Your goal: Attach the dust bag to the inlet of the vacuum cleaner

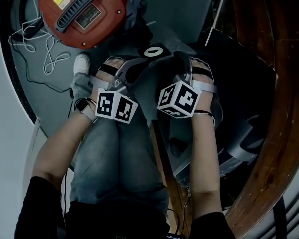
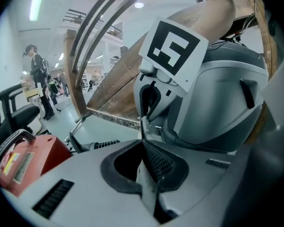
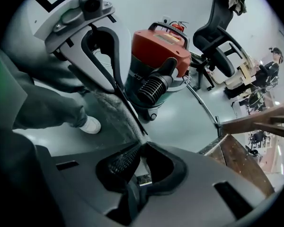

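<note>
Near vacuum cleaner [image 1: 84, 9], dust bag [image 1: 153, 52].

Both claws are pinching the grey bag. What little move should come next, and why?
Probably carry the dust bag toward the red vacuum cleaner, turning its collar hole to face the black ribbed port, which is likely the inlet. The left claw and right claw each pinch an edge of the bag, and the bag is apart from the vacuum.

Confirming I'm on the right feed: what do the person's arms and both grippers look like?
The left gripper and right gripper are grey shells with black textured pads. Each carries a white cube with black square markers. Short black sleeves, bare forearms.
</note>
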A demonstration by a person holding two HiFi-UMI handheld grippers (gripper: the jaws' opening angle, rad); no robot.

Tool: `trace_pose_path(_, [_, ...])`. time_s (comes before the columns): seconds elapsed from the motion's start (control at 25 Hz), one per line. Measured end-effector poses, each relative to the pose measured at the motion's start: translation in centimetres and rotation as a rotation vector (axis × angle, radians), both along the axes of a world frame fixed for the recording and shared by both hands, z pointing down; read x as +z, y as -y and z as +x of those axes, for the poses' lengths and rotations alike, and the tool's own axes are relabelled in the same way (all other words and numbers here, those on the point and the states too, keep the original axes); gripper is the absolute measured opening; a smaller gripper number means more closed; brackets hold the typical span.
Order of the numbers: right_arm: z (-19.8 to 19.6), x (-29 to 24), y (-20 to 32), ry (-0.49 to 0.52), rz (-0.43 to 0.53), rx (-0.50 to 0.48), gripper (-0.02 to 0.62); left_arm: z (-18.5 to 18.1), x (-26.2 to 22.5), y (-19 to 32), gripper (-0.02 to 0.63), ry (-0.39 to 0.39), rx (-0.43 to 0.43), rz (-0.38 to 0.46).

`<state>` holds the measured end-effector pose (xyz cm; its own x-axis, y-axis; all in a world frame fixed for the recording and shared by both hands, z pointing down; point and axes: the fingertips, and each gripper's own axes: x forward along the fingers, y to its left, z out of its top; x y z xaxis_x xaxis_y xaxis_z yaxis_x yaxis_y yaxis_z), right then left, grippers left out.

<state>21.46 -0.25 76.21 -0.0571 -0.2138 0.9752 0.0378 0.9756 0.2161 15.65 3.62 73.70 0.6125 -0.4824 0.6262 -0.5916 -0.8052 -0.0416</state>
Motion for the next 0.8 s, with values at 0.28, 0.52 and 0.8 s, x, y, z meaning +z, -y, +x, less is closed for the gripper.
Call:
trace_pose_path(0.28, [-2.5,1.5,3.4,0.03,0.045,-0.013,0.052,-1.7,2.0,2.3,0.018,0.011,-0.064,0.013])
trace_pose_path(0.52, [-3.9,1.8,4.6,0.043,0.055,-0.043,0.052,-2.4,2.1,2.8,0.018,0.009,-0.075,0.017])
trace_pose_path(0.8, [-5.0,0.7,5.0,0.067,0.075,-0.065,0.052,-2.8,1.4,2.6,0.02,-0.003,-0.114,0.0])
